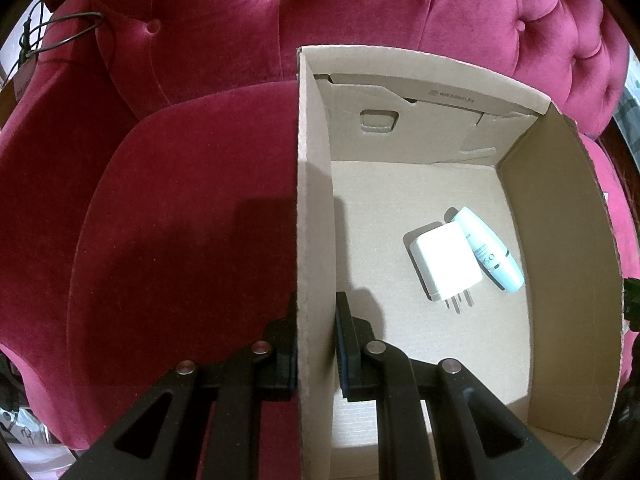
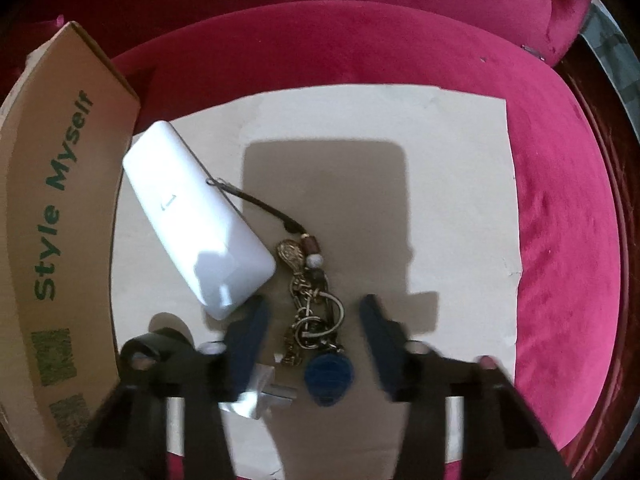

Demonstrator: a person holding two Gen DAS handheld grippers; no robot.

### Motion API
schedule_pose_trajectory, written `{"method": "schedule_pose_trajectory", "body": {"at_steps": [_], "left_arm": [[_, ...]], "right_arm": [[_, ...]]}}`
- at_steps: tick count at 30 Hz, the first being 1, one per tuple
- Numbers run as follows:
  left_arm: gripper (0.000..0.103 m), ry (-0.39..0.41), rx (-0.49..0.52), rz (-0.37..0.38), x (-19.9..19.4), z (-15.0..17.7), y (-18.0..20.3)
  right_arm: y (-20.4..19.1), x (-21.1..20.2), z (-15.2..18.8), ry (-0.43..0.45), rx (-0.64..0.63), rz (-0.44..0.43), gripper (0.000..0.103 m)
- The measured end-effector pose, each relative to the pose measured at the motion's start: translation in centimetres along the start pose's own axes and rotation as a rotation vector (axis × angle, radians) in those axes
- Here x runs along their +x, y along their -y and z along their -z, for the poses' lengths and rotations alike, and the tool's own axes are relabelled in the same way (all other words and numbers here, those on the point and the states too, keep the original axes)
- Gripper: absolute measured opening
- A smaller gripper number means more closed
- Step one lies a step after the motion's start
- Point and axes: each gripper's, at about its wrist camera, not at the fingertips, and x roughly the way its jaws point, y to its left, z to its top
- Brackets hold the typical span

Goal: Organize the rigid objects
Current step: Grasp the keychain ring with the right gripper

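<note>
In the left wrist view, my left gripper (image 1: 316, 312) is shut on the left wall (image 1: 314, 216) of an open cardboard box, one finger outside and one inside. On the box floor lie a white plug charger (image 1: 446, 266) and a pale blue tube (image 1: 490, 250), touching each other. In the right wrist view, my right gripper (image 2: 314, 308) is open, its fingers either side of a bunch of keys (image 2: 314, 316) with a blue fob (image 2: 328, 376). A white power bank (image 2: 196, 216) lies left of the keys, tied to them by a dark strap. All rest on a white sheet (image 2: 440, 200).
Everything sits on a red velvet armchair seat (image 1: 180, 220), with its tufted back (image 1: 360, 12) behind. The box's outer side, printed "Style Myself" (image 2: 60, 200), stands left of the white sheet. A small clear and metal item (image 2: 268, 396) lies under my right gripper.
</note>
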Motion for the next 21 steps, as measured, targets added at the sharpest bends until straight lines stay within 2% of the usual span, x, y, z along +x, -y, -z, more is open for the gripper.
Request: {"method": "schedule_pose_trajectory", "body": {"at_steps": [1, 6, 7, 8, 21], "left_arm": [[0.015, 0.000, 0.001, -0.001, 0.0, 0.0, 0.0], [0.015, -0.001, 0.002, -0.002, 0.1, 0.0, 0.1], [0.015, -0.001, 0.003, -0.003, 0.1, 0.0, 0.1], [0.015, -0.001, 0.004, -0.004, 0.2, 0.0, 0.2], [0.015, -0.001, 0.003, -0.003, 0.2, 0.0, 0.2]], "right_arm": [[-0.1, -0.1, -0.1, 0.001, -0.001, 0.001, 0.023], [-1.0, -0.2, -0.1, 0.004, -0.018, 0.023, 0.021], [-1.0, -0.4, -0.2, 0.006, -0.012, 0.020, 0.014], [-1.1, -0.7, -0.2, 0.019, -0.006, 0.021, 0.002], [-2.2, -3.3, -0.4, 0.048, -0.006, 0.017, 0.001]]}}
